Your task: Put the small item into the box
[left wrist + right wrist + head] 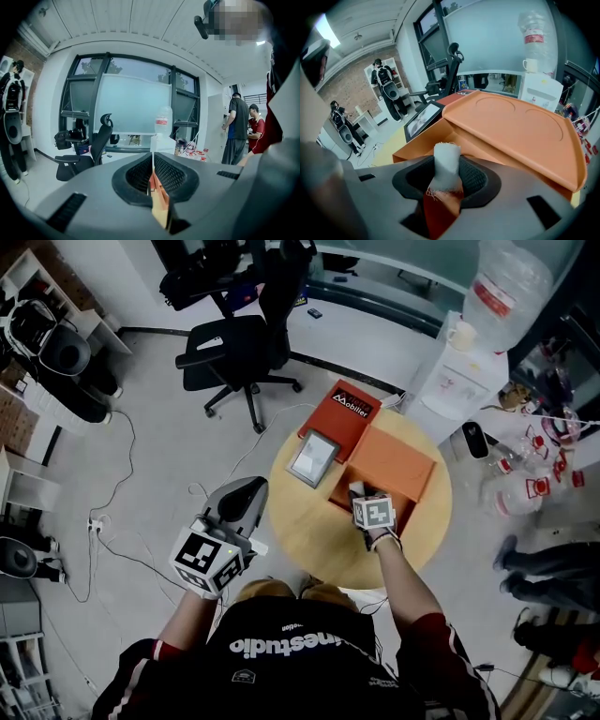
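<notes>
My right gripper hangs over the near left corner of the open orange box on the round wooden table. It is shut on a small white cloth roll that sticks up from between the pads, with frayed threads at its lower end. In the right gripper view the box's orange lid flap lies just beyond the roll and the box wall below it. My left gripper is held off the table's left edge, pointing out into the room; its jaws are shut with nothing held.
A red box and a grey-framed tablet lie on the table's far left. A black office chair stands beyond the table, a water dispenser at the far right. People's legs are at the right, and cables run over the floor.
</notes>
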